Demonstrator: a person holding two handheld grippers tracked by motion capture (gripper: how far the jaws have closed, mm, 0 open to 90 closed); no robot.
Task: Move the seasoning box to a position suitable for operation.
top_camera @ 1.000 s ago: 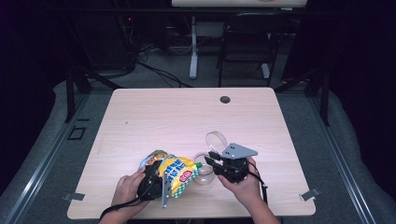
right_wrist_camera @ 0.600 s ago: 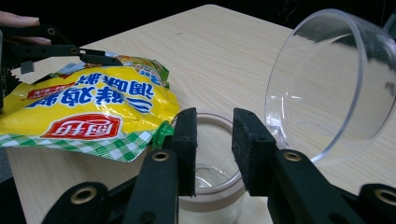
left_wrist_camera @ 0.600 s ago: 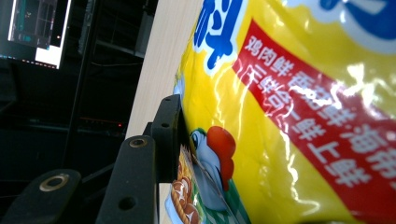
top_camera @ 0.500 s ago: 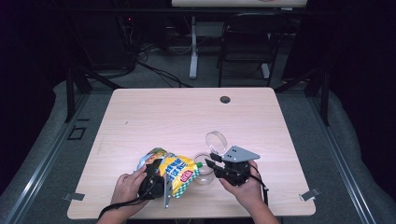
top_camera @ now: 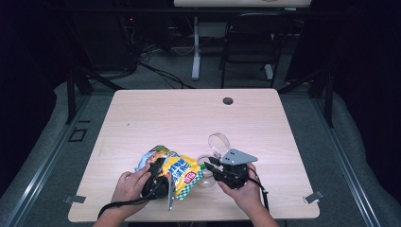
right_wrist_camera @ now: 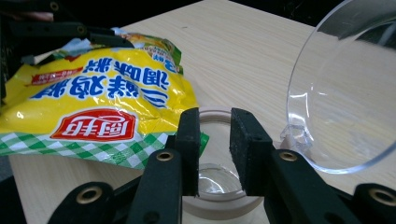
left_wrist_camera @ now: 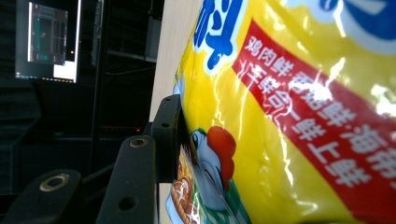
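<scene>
A yellow snack bag (top_camera: 182,172) with a red label and a green checked edge lies tilted near the table's front edge. My left gripper (top_camera: 158,182) is shut on it; in the left gripper view one black finger (left_wrist_camera: 164,135) presses the bag (left_wrist_camera: 289,93), which hides the other. A small clear jar (top_camera: 204,176) with a beige rim (right_wrist_camera: 212,207) stands just right of the bag (right_wrist_camera: 93,102). Its clear lid (top_camera: 218,142) is swung up and back (right_wrist_camera: 341,93). My right gripper (top_camera: 208,166) hovers over the jar mouth, jaws narrowly apart (right_wrist_camera: 215,114) with nothing between them.
The wooden table (top_camera: 189,118) has a dark round grommet hole (top_camera: 228,100) near its far edge. Beyond the table are a dark chair (top_camera: 246,42), cables and another desk's leg (top_camera: 196,47). Both hands work close to the front edge.
</scene>
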